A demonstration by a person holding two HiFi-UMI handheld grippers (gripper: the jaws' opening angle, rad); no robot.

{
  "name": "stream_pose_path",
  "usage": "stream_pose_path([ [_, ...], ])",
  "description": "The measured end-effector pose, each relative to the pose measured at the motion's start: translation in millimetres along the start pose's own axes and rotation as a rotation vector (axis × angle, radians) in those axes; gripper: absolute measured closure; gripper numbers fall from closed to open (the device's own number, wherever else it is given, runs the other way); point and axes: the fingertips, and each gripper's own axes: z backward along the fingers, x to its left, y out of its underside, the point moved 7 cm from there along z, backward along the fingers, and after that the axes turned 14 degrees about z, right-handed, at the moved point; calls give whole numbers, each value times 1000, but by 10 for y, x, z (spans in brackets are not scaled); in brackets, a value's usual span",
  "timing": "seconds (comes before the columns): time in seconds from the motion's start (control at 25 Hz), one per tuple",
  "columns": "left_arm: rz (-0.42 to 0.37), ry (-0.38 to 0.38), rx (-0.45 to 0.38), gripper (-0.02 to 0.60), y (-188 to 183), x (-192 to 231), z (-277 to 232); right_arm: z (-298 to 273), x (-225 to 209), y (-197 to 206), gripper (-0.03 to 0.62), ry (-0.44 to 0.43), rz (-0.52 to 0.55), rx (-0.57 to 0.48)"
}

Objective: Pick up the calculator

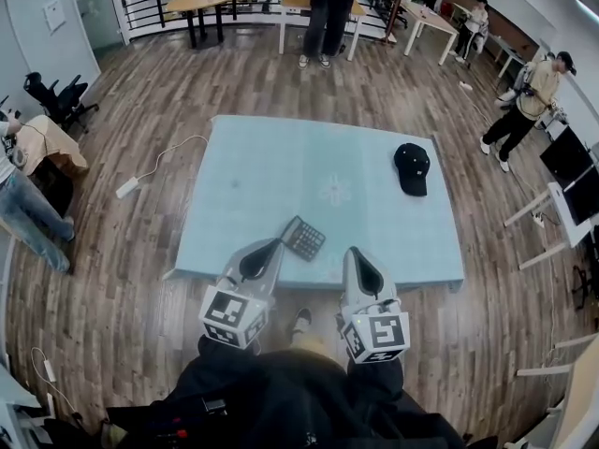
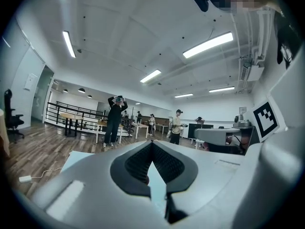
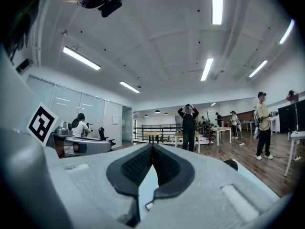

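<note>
Calculator (image 1: pixel 303 238) front-centre — cap (image 1: pixel 412 167) back-right

place: open-plan office | evid: desks (image 1: pixel 201 0), ofc chair (image 1: pixel 54 99), monitors (image 1: pixel 569 157), wood flr (image 1: pixel 140 92)

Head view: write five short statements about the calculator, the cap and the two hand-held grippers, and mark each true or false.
1. The black calculator lies near the front edge of the light blue table. True.
2. The black baseball cap rests on the calculator. False: it lies apart, toward the table's far right.
3. The left hand-held gripper grips the calculator. False: its jaws are shut with nothing between them.
4. The right hand-held gripper is shut and empty. True.
5. A white power strip lies on the wooden floor, off the table's left side in this view. True.
</note>
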Motion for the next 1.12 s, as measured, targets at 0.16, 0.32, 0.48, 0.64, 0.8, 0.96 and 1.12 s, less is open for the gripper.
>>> stream_pose_path([
  [0.16, 3, -24, -11, 582, -107, 112, -569, -396, -435, 53, 595, -8, 2, -6],
  [0.32, 5, -45, -20, 582, -200, 160, -1014, -725, -772, 65, 595, -31, 18, -11],
  [0.48, 10, -54, -8, 583, -186, 215, -1289, -963, -986, 153, 595, -46, 1, 3],
  [0.64, 22, -54, 23, 581, -177, 352, -1472, -1160, -1025, 236, 595, -56, -22, 30],
  [0.8, 26, -46, 57, 581, -123, 433, -1646, -1265, -1097, 385, 595, -43, -45, 70],
  [0.96, 50, -65, 116, 582, 11, 635, -1769, -1379, -1073, 521, 595, -40, -60, 120],
  [1.12, 86, -102, 199, 582, 276, 890, -1843, -1489, -1071, 750, 595, -40, -81, 184],
])
